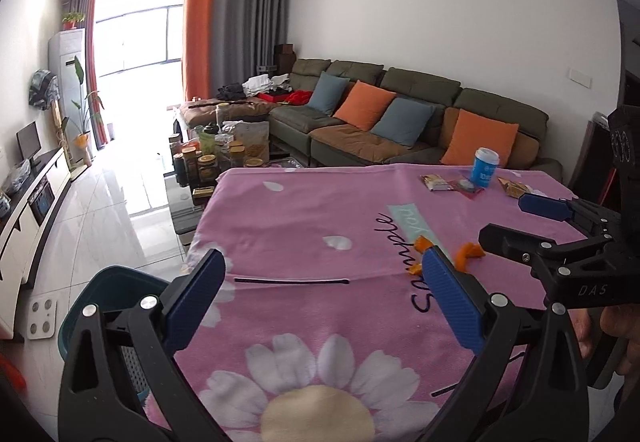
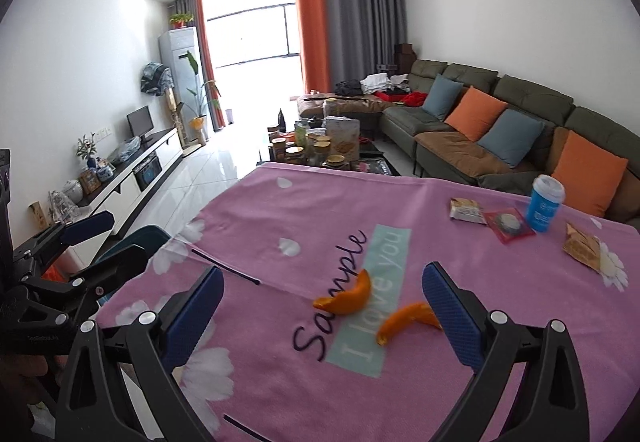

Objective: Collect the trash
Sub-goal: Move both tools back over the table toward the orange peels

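Two orange peel pieces lie on the pink flowered cloth (image 2: 320, 210): one (image 2: 352, 294) mid-table, another (image 2: 404, 320) beside my right gripper's right finger. In the left wrist view the peels (image 1: 468, 252) lie just beyond the left gripper's right finger. At the far right are a blue paper cup (image 2: 545, 208), a snack wrapper (image 2: 464, 210), a red packet (image 2: 509, 224) and a brown wrapper (image 2: 582, 248). My left gripper (image 1: 322, 292) is open and empty over the near table. My right gripper (image 2: 322, 306) is open and empty, above the peels.
A dark teal bin (image 1: 108, 294) stands on the floor at the table's left edge, also in the right wrist view (image 2: 140, 242). Beyond the table are a cluttered coffee table (image 2: 320, 146), a green sofa with cushions (image 2: 500, 130) and a TV cabinet (image 2: 132, 170).
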`<state>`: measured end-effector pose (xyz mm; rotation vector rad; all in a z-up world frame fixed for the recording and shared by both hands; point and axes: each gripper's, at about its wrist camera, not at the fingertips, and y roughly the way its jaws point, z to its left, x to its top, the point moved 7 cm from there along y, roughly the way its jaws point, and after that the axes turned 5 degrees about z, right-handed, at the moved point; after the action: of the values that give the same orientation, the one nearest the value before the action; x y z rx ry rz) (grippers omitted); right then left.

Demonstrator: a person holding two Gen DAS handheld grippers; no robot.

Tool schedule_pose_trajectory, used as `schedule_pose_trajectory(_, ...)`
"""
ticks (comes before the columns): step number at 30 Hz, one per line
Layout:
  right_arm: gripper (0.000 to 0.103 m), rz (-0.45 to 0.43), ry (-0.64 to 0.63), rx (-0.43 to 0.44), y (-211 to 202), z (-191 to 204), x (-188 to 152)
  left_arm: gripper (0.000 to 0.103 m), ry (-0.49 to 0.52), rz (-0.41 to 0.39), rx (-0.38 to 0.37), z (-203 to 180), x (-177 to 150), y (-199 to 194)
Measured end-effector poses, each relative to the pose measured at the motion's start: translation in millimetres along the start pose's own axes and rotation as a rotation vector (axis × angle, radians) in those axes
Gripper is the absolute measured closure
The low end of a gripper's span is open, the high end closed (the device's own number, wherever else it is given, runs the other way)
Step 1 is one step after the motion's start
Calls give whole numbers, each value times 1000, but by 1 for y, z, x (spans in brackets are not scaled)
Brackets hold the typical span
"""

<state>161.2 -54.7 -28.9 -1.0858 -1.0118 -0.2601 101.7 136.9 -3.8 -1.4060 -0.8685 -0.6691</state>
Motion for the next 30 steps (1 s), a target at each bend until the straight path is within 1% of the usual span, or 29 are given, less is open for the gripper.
schedule_pose_trajectory(4,7,-2,54,-51,-13,-30,-20,6,20,2,-29,-25,-5,3)
schedule_pose_trajectory(7,7,15,83,-77,-17,-45,-37,6,32,10,-49,-36,-11,7)
schedule_pose_trajectory(12,7,49,109,-98,-10,-60,-54,6,52,43,-67,-50,-21,19)
schedule_pose_trajectory(15,7,79,110,-112,2,-67,-57,6,58,54,-69,-50,-23,30)
schedule_pose_trajectory(19,7,130,109,-106,26,-72,-56,6,57,79,-65,-47,-27,44)
schedule_pose_trajectory(23,7,189,109,-75,54,-75,-54,6,42,112,-64,-39,-28,62)
schedule_pose_trajectory(30,7,269,84,-59,93,-76,-49,6,34,149,-71,-36,-26,91)
